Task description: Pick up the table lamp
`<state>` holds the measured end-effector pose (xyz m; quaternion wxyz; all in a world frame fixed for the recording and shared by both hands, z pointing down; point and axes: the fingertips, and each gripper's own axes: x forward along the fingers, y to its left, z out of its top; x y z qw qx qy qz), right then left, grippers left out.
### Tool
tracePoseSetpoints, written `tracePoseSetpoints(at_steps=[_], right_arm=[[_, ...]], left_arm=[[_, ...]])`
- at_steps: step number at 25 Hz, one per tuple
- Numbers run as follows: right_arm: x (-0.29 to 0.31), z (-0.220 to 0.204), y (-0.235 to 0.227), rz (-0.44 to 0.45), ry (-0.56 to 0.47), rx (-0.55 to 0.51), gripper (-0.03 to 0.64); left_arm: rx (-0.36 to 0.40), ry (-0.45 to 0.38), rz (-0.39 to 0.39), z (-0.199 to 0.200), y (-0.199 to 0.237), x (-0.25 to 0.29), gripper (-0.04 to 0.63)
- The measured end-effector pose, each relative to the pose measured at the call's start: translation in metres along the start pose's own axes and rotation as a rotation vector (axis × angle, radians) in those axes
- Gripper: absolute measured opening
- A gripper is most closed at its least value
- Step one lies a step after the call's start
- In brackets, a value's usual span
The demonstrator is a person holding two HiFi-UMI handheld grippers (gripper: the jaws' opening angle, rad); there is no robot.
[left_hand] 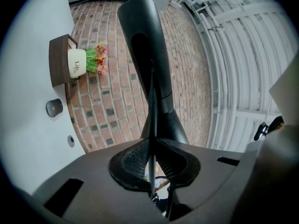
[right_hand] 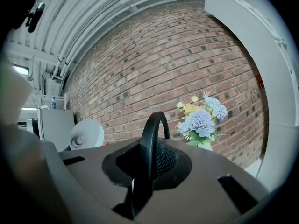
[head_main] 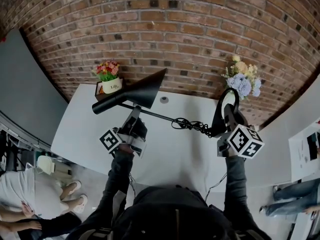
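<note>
Our left claw [left_hand: 152, 167] pinches the thin rod [left_hand: 152, 141] of the table lamp [left_hand: 147, 55]. Our right claw [right_hand: 148, 164] clamps its black loop [right_hand: 148, 139].

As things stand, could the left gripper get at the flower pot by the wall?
Probably not. The left gripper is shut on the rod of the table lamp, whose shade hangs between it and the flower pot.
</note>
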<state>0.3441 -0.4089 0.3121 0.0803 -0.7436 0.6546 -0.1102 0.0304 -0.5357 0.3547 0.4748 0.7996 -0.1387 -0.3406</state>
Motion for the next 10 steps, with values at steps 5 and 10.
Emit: tracePoseSetpoints(at_steps=[5,10], right_arm=[[0.001,-0.0024,0.003,-0.003,0.002,0.004,0.031],[0.0039,-0.0048,0.0065,0.005,0.004,0.006,0.031]], left_arm=[[0.0,0.005,0.004,0.0031,0.0007,-0.002,0.041],[-0.007,0.005,0.013,0.0059,0.0014,-0.0044,0.041]])
